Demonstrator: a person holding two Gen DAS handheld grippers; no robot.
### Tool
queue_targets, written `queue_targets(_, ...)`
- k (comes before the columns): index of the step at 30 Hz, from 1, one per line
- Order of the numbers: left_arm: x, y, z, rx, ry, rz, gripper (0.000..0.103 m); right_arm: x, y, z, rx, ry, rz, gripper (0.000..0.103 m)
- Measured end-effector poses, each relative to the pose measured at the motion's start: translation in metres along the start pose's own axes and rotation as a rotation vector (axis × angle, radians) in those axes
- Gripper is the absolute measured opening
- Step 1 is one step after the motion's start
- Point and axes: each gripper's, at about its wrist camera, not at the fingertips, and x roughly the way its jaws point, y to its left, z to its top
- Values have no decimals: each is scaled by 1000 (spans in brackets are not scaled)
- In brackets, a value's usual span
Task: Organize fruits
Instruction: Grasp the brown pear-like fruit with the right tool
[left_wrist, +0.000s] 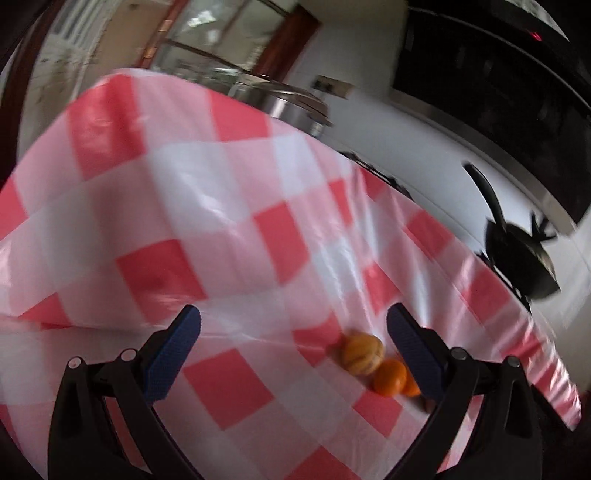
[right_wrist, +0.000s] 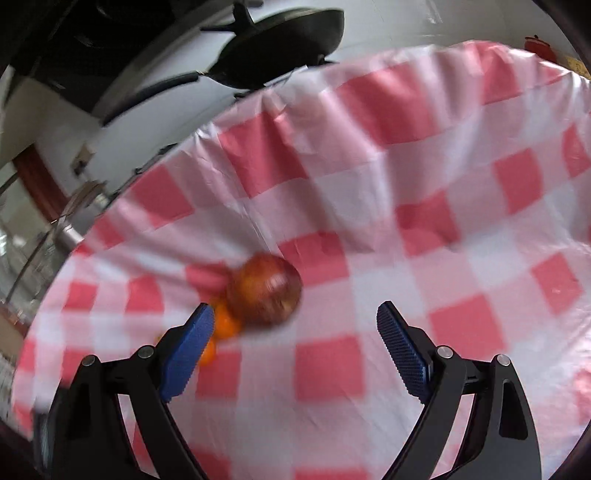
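The fruits lie in a short row on the red-and-white checked tablecloth (left_wrist: 229, 206). In the left wrist view the row runs at a slant from upper left to lower right: a small ribbed pumpkin (left_wrist: 361, 353) leads, an orange fruit (left_wrist: 390, 377) touches it, and a second orange piece (left_wrist: 410, 387) peeps out behind that, half hidden by the gripper's right finger. The pumpkin is squat and round with pale grooves running over its yellow-orange skin; blur hides which way its stem end faces. The orange fruits are smooth, round and bright.

The left gripper (left_wrist: 293, 328) stands spread wide with nothing between its blue pads (left_wrist: 173, 354). The row lies low and to the right inside that gap, close against the right finger and well apart from the left one.

In the right wrist view a reddish-brown apple (right_wrist: 264, 291), round and smeared by motion blur, sits on the cloth at the upper right end of a similar slanting line. Two orange fruits (right_wrist: 225, 320) trail down to the left of it, the lower one (right_wrist: 207, 353) partly behind the left finger. The right gripper (right_wrist: 295, 321) is also spread wide and grips nothing; the apple lies just beyond its fingertips, nearer the left finger.

Past the cloth's far edge, a dark pan (right_wrist: 280, 40) sits by a white wall.
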Motion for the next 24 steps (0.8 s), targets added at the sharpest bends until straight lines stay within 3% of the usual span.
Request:
queue_targets(4,-2,12,4,-55,-24,41,101,36,25,4,35,-16,-87,87)
queue_targets(8,-8,13,5,-50,-45,48,101,71,40,5,31,17,-226,87)
queue_targets(13,-7,8,3,-21,-32,41,101,94,50,-1,-83,52,-340,84)
queue_targets(15,-7,8,3,-17,-27,42,101,88,47,-1,-125,59,-324,82)
queue_targets(17,-7,8,3,-17,-25,44,101,76,39,-2,-151,62,-282,74)
queue_targets(20,-4,9,2,-19,-5,47,101,55,18,-9,-198,43,-260,73)
queue_targets(24,3,7,-1,-4,37,55,101,57,-6,-7,-172,101,-216,73)
